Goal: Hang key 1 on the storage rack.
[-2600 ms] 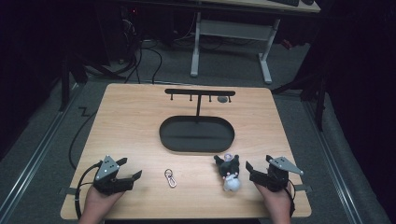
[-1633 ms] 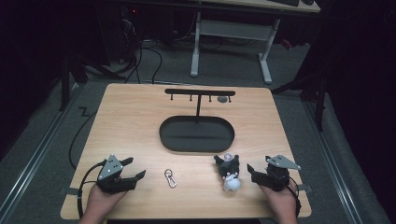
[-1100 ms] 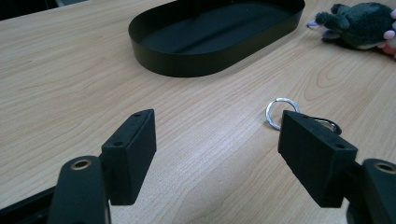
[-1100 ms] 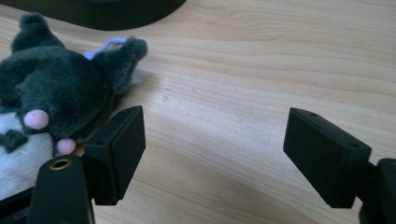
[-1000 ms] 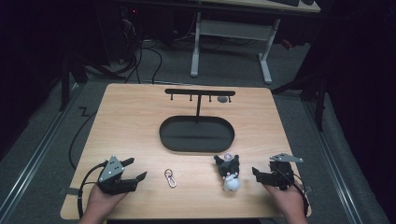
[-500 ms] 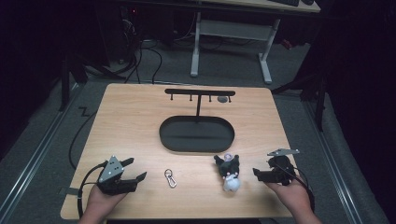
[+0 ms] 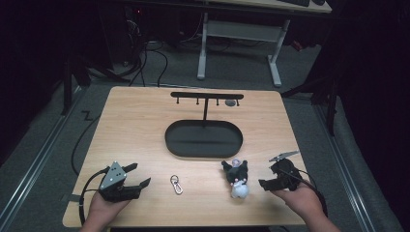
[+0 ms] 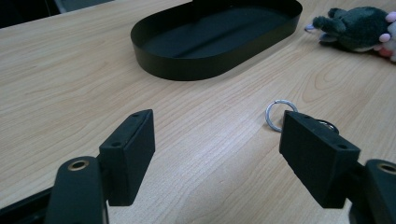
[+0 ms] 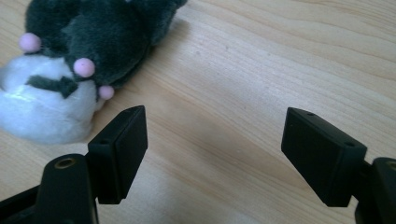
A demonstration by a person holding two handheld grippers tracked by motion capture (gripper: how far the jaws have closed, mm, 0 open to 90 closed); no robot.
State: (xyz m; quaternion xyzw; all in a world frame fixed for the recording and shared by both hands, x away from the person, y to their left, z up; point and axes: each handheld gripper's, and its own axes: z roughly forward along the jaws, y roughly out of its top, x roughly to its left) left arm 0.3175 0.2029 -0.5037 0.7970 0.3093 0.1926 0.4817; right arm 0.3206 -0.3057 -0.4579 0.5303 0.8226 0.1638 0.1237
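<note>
Since the earlier high view frames, the right gripper [image 7: 267, 182] has drawn back toward the lower right of the frame and turned, so it now sits just beside the plush toy [image 7: 236, 178] instead of close over it; the left gripper [image 7: 138, 180] has shifted only a little, and the things on the tabletop [image 7: 135, 125] lie as they did. At the lower left of the high view, the left gripper rests low with its jaws wide apart and nothing between them. In the left gripper view its right jaw stands just in front of the metal key ring with clasp [image 8: 279, 114], which lies flat on the wood near the lower middle of the high view. This piece looks small, light, stiff and smooth, so I judge it may slide away; it is better pinched across the ring from the sides. Behind it, in the middle, stands the black oval tray [image 7: 178, 145] with the hook stand [image 7: 206, 96]. To the right lies the plush toy, dark with a white part and small pink dots. It looks soft and light, so it will give under the jaws and not break; the thick dark body seems the best place to take hold. The right gripper is also wide open and empty, with the toy at the upper left of the right gripper view [image 9: 84, 51].
</note>
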